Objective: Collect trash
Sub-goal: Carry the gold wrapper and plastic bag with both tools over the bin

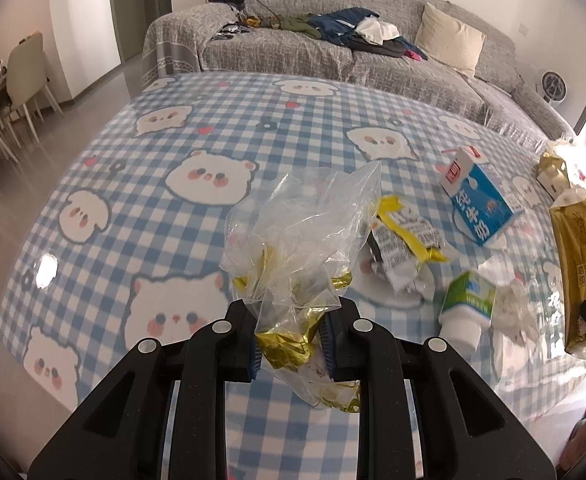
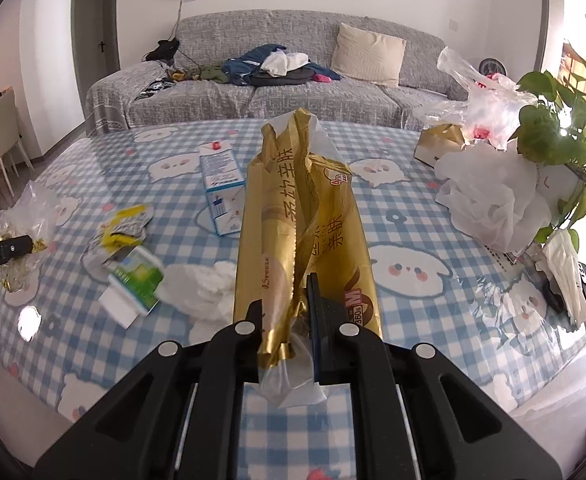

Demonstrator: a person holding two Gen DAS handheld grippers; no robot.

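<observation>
While the left claw (image 1: 289, 344) pinches a clear bag (image 1: 297, 236) and the right claw (image 2: 285, 332) clamps a gold wrapper (image 2: 305, 216), cartons (image 2: 221, 188), tissue (image 2: 209, 288) and a yellow packet (image 2: 123, 226) remain uncollected on the worktop (image 2: 413, 216).

Grey sofa (image 2: 293, 92) along the far wall, clothes (image 2: 281, 66) heaped on its seat, cream cushion (image 2: 367, 54) upright against the backrest. Potted plant (image 2: 561, 136) at table's right edge. Dining chairs (image 1: 21, 76) far left.
</observation>
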